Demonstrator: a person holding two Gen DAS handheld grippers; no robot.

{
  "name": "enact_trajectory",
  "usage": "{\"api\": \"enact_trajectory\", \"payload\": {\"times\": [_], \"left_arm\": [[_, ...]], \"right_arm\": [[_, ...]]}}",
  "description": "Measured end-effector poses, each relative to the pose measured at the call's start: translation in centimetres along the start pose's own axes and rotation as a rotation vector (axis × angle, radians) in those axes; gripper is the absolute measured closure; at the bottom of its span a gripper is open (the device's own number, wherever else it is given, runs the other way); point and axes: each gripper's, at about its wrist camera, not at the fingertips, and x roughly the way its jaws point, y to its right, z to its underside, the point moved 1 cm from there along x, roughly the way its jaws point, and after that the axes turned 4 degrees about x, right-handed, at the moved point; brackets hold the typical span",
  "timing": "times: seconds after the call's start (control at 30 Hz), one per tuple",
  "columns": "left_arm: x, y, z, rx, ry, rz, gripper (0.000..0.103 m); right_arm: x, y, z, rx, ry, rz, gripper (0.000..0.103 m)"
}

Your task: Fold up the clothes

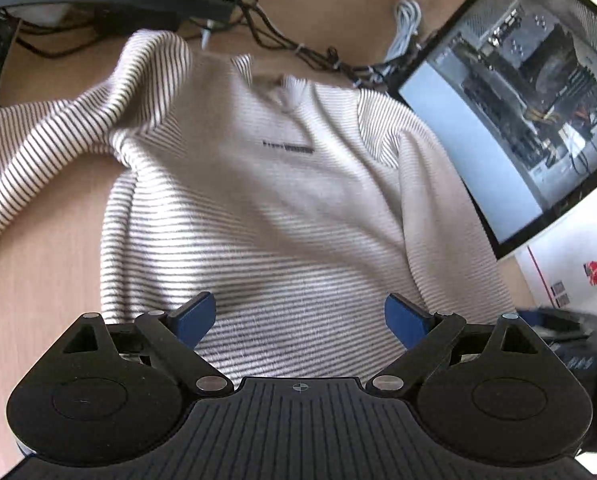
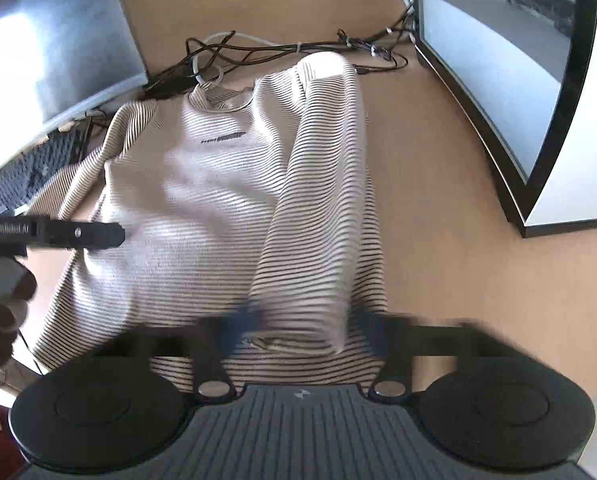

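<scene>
- The striped sweater (image 1: 258,200) lies front up on the wooden desk (image 1: 38,300), filling the middle of both wrist views, collar toward the top of the frame near the cables (image 2: 258,50).
- In the right wrist view, one sleeve (image 2: 318,184) is already laid down over the body, running from upper centre to the lower centre of the frame; its cuff sits right between the blurred fingers of the right gripper (image 2: 302,330).
- The right tongs look spread either side of that cuff, not pinching it, though motion blur keeps me from being sure.
- The left gripper (image 1: 300,320) hovers over the lower hem, its blue pads (image 1: 194,320) wide apart with nothing between them.
- The other sleeve (image 1: 50,152) trails off to the left of the left wrist view, bunched at the shoulder; I judge it is next to fold in.
- To do that well: pinch near the cuff, lift only enough to clear the body, and lay it straight across so the shoulder ruck flattens.
- The left tool points in from the left edge of the right wrist view, held low and level.
- A monitor (image 2: 518,100) stands close at the right; keep swings short.
</scene>
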Motion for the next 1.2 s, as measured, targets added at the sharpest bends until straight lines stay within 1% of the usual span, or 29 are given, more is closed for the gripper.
{"api": "enact_trajectory", "payload": {"times": [0.03, 0.1, 0.2, 0.27, 0.3, 0.33, 0.4, 0.53, 0.6, 0.67, 0.73, 0.8, 0.87, 0.93, 1.0, 1.07, 1.17, 1.2], "left_arm": [[0.2, 0.1, 0.0, 0.007, -0.005, -0.001, 0.008], [0.2, 0.1, 0.0, 0.015, -0.014, 0.001, 0.007], [0.2, 0.1, 0.1, 0.019, -0.023, 0.004, 0.005], [-0.2, 0.0, 0.5, 0.018, -0.024, 0.007, 0.004], [-0.3, 0.0, 0.7, 0.020, -0.023, 0.008, 0.004], [-0.4, 0.0, 0.9, 0.022, -0.022, 0.010, 0.003], [-0.7, 0.0, 1.3, 0.026, -0.019, 0.012, 0.003], [-1.1, 0.2, 2.0, 0.032, -0.017, 0.014, 0.002], [-1.3, 0.2, 2.3, 0.031, -0.021, 0.014, 0.002], [-1.6, 0.1, 2.5, 0.031, -0.025, 0.015, 0.002], [-1.8, 0.2, 2.9, 0.036, -0.030, 0.015, 0.002], [-2.1, 0.3, 3.2, 0.036, -0.037, 0.015, 0.002], [-2.3, 0.4, 3.5, 0.033, -0.043, 0.017, 0.001], [-2.6, 0.3, 3.7, 0.026, -0.047, 0.023, 0.001], [-3.1, -0.1, 3.7, 0.003, -0.043, 0.023, 0.001], [-4.1, -1.0, 3.5, -0.035, -0.014, -0.009, 0.001], [-7.0, -3.4, 2.7, -0.092, 0.090, -0.088, 0.001], [-8.1, -4.2, 2.5, -0.098, 0.133, -0.134, 0.001]], "right_arm": [[-0.6, -0.4, -0.5, -0.046, 0.035, 0.041, 0.095], [-3.0, -0.4, -2.9, -0.119, 0.169, 0.158, 0.095], [-6.6, -0.5, -6.5, -0.262, 0.359, 0.396, 0.095], [-7.4, -0.9, -7.9, -0.375, 0.424, 0.530, 0.095], [-7.2, -0.9, -8.2, -0.403, 0.425, 0.558, 0.095], [-6.5, -0.9, -8.1, -0.424, 0.414, 0.569, 0.095], [-4.0, -1.1, -7.0, -0.483, 0.362, 0.580, 0.095], [3.1, -1.7, -3.5, -0.600, 0.203, 0.563, 0.095], [5.3, -1.9, -2.2, -0.608, 0.145, 0.527, 0.095], [6.4, -2.2, -1.6, -0.602, 0.120, 0.503, 0.095], [7.3, -2.3, -1.4, -0.618, 0.119, 0.525, 0.095], [8.0, -1.8, -1.8, -0.627, 0.129, 0.578, 0.095], [8.1, -1.1, -2.4, -0.610, 0.144, 0.636, 0.095], [7.5, -0.6, -3.0, -0.574, 0.162, 0.652, 0.092], [6.4, -0.1, -3.4, -0.537, 0.179, 0.637, 0.077], [5.6, 0.2, -3.6, -0.508, 0.192, 0.614, 0.067], [4.0, 0.4, -3.9, -0.440, 0.216, 0.567, 0.063], [3.4, 0.3, -4.0, -0.408, 0.229, 0.546, 0.059]]}}
